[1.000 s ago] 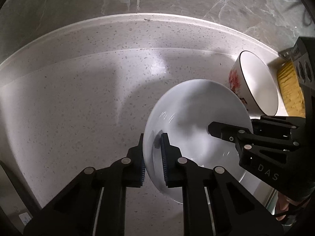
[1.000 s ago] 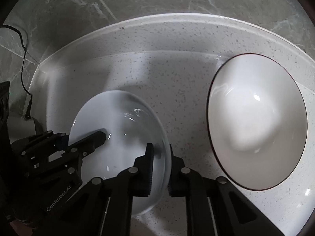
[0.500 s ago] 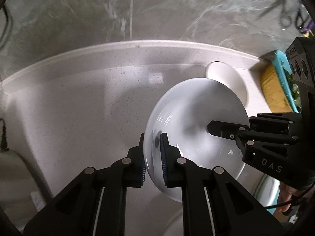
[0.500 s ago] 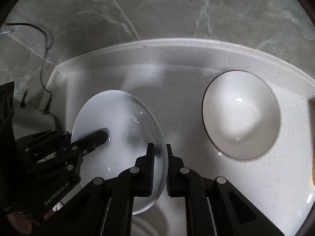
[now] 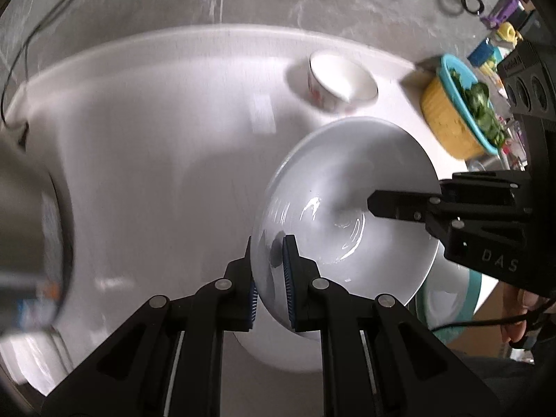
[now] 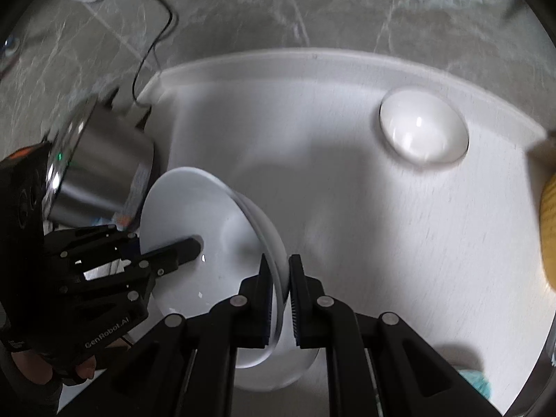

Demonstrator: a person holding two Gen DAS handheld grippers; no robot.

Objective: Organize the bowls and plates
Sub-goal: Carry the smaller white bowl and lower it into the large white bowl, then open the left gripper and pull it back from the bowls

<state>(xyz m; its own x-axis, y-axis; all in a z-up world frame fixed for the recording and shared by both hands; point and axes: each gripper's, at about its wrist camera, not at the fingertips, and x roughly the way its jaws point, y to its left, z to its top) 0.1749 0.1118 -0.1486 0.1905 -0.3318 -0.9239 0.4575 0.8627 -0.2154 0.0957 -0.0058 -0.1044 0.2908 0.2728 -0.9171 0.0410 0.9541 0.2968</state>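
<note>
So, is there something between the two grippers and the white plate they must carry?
No. The left hand-held gripper and the right hand-held gripper each already clamp the rim of the white plate from opposite sides; nothing visible sits between pads and rim.

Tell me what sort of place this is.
Most likely a home kitchen. A pale speckled counter runs along a grey marble-look wall, with a bowl, a steel pot and a colander of greens on it.
</note>
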